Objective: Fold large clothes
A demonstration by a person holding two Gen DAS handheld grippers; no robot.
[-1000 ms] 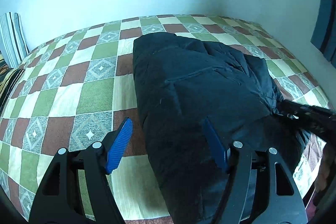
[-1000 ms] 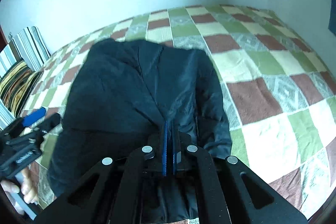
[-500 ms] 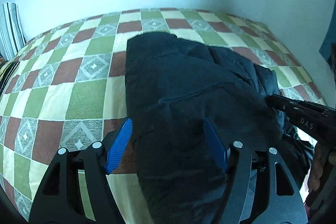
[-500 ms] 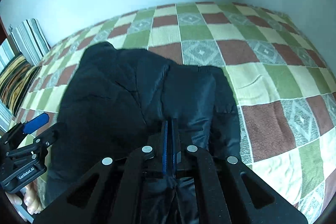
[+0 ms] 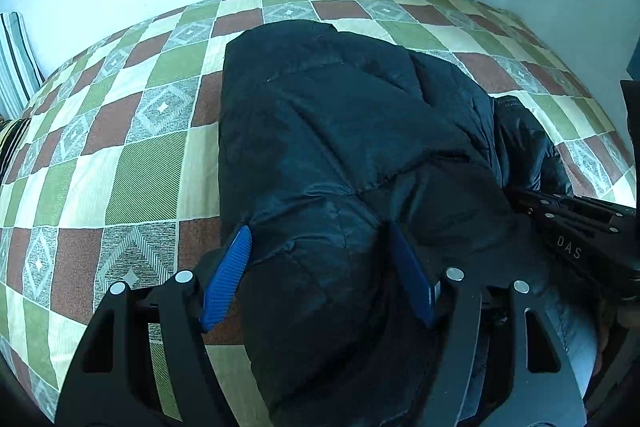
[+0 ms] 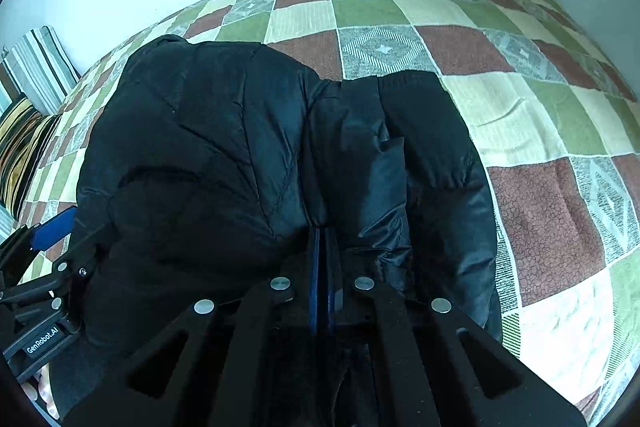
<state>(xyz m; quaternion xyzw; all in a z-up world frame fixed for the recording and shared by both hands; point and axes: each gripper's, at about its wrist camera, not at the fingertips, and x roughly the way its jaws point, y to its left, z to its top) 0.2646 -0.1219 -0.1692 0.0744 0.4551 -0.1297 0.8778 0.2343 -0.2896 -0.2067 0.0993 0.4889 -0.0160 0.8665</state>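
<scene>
A black puffy jacket lies bunched on a checked bedspread. My left gripper stands open and wide, and the jacket's near bulk fills the space between its blue pads. The left pad sits at the jacket's edge. My right gripper is shut on a fold of the jacket near its middle seam. In the left wrist view the right gripper comes in from the right, its tip buried in the fabric. The right wrist view shows the left gripper's blue pad at the jacket's left side.
The bedspread stretches bare to the right and far side, up to a pale wall. Striped pillows lie at the far left. A person's hand shows at the lower left, behind the left gripper.
Both grippers have moved forward and down over the bed, carrying the jacket's near part with them. The left pad, earlier over bare bedspread, now sits against the jacket.
</scene>
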